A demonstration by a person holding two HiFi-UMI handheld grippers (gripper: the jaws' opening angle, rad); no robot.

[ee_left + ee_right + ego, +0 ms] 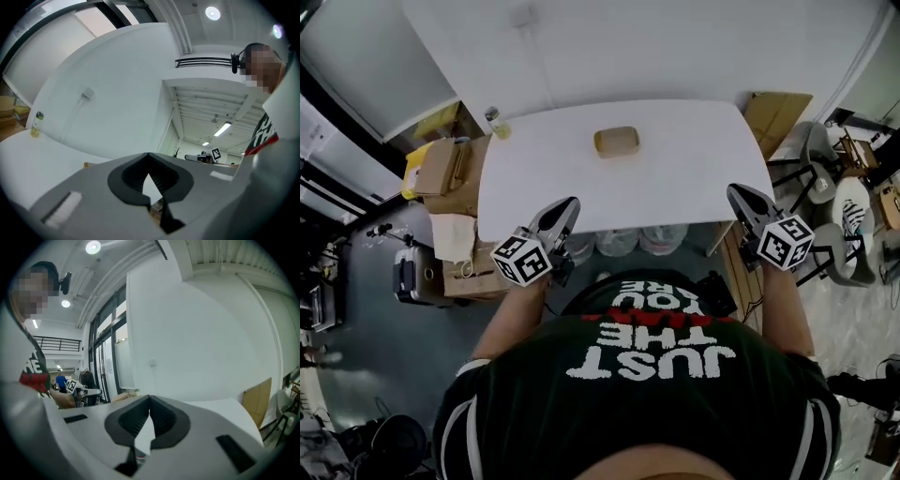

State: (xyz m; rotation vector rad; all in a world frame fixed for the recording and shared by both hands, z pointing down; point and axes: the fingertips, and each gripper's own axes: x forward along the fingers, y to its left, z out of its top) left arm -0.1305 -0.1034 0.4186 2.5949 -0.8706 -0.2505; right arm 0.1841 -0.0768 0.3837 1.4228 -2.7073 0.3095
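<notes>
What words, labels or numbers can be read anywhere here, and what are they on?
"JUST THE": on the black shirt, upside down.
The shirt's next line: partly hidden, unreadable.
Cubes on left gripper and right gripper: square patterns, no letters.
Label on bottle: too small.

One white desk bears one shallow tan tray and one small clear bottle. Two claws are in view: one left claw and one right claw. Three pale round containers show beneath the desk's near edge. One brown cardboard sheet stands beside its right end.
</notes>
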